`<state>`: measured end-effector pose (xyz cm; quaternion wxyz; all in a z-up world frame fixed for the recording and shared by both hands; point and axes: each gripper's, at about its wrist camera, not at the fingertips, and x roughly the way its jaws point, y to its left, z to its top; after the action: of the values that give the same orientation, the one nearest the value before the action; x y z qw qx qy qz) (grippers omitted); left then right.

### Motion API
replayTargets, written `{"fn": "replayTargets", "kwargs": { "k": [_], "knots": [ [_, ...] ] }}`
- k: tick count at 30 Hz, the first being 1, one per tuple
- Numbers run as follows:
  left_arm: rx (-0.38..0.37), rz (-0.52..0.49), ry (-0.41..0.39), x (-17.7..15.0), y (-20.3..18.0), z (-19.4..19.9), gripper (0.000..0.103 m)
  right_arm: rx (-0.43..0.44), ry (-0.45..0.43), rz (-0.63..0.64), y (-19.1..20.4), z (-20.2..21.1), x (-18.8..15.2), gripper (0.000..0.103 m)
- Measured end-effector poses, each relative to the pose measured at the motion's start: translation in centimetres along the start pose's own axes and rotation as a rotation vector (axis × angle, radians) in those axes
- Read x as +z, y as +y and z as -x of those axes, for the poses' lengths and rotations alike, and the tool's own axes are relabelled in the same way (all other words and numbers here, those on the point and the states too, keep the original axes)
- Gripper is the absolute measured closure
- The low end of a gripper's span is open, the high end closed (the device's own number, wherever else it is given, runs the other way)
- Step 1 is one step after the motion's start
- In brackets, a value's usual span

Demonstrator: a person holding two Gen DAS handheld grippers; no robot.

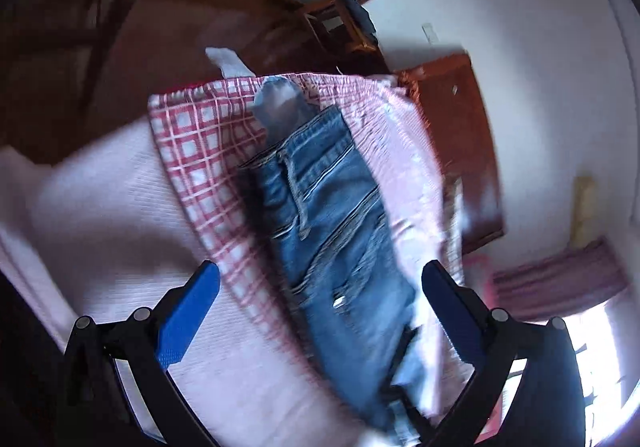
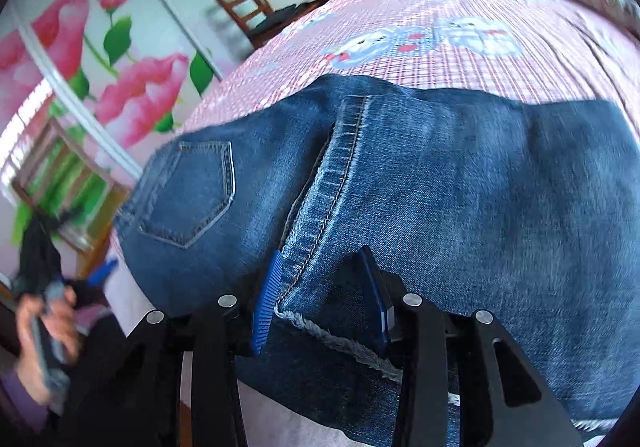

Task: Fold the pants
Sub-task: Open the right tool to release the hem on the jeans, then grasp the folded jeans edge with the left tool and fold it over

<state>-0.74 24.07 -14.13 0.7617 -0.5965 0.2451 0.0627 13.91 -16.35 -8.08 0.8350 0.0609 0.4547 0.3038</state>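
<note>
Blur smears most of the left wrist view, so stitching and edges on the jeans (image 1: 332,215) are soft there. Your left claw (image 1: 320,311) stands wide apart with nothing between its blue pads (image 1: 188,323); it hangs above the jeans, and whether it touches the cloth cannot be told. The near end of the jeans runs under the claw frame and out of the picture.

In the right wrist view, your right claw (image 2: 322,295) is clamped on a frayed hem fold of the jeans (image 2: 440,187); the cloth between its pads hides how near they come together. The jeans lie folded along their length on the checked sheet (image 2: 420,59), back pocket (image 2: 188,191) facing up, left of the claw. The lower right part of the denim is cut off by the lens edge.

Surface: a bed, with the red-and-white checked sheet (image 1: 192,135) under the jeans and a plain pale pink cover (image 1: 100,207) beside it. Cartoon animal prints show on the sheet beyond the jeans; detail is too soft to name them.

Room: a wooden chair (image 2: 244,11) stands beyond the far edge of the sheet. A wall mural of pink flowers (image 2: 136,95) is left of the jeans. A brown wooden door (image 1: 460,151) is right of the jeans in the left view. Your left hand (image 2: 48,331) shows at the left edge of the right view, blurred.
</note>
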Motion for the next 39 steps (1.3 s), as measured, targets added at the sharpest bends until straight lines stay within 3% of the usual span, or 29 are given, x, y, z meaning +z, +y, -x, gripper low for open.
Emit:
{"fn": "replayTargets", "kwargs": {
  "k": [5, 8, 17, 18, 19, 20, 22, 27, 29, 30, 31, 36, 39],
  "knots": [
    [-0.025, 0.075, -0.035, 1.3, 0.0, -1.1, 0.003, 0.010, -0.007, -0.026, 0.1, -0.2, 0.2, 0.064],
    [0.075, 0.055, -0.043, 1.8, -0.6, -2.5, 0.003, 0.007, -0.010, -0.031, -0.1, -0.2, 0.1, 0.064],
    [0.076, 0.098, -0.102, 2.4, -1.4, -5.3, 0.004, 0.016, -0.010, -0.042, -0.3, -0.3, 0.2, 0.064],
    [0.099, 0.084, -0.108, 2.2, -1.5, -5.5, 0.007, 0.018, -0.012, -0.043, -0.4, -0.3, 0.1, 0.064],
    [0.129, 0.074, -0.114, 2.0, -1.7, -5.7, 0.024, 0.020, -0.013, -0.044, -0.4, -0.3, 0.1, 0.064],
    [0.182, 0.065, -0.116, 1.6, -1.5, -5.8, 0.048, 0.022, -0.014, -0.044, -0.4, -0.3, 0.1, 0.064],
    [0.249, 0.068, -0.108, 1.7, -0.9, -6.0, 0.076, 0.026, -0.016, -0.046, -0.5, -0.3, 0.0, 0.064],
    [0.273, 0.054, -0.118, 1.7, -1.3, -5.9, 0.086, 0.040, -0.011, -0.061, -0.6, -0.2, 0.2, 0.064],
    [0.270, 0.055, -0.132, 1.7, -1.8, -5.9, 0.087, 0.076, 0.003, -0.092, -0.9, 0.2, 0.6, 0.049],
    [0.270, 0.047, -0.136, 1.6, -2.1, -5.8, 0.088, 0.076, -0.007, -0.109, -1.0, 0.8, 0.8, 0.034],
    [0.267, 0.041, -0.138, 1.6, -2.3, -5.6, 0.088, 0.063, -0.034, -0.126, -1.3, 1.7, 0.9, 0.032],
    [0.249, -0.042, -0.163, 1.4, -4.9, -4.8, 0.089, 0.214, -0.187, -0.255, -4.8, 7.3, 0.2, 0.032],
    [0.233, -0.176, -0.179, 0.5, -7.7, -3.6, 0.089, 0.275, -0.230, -0.378, -8.5, 9.7, -1.8, 0.029]
  ]
}}
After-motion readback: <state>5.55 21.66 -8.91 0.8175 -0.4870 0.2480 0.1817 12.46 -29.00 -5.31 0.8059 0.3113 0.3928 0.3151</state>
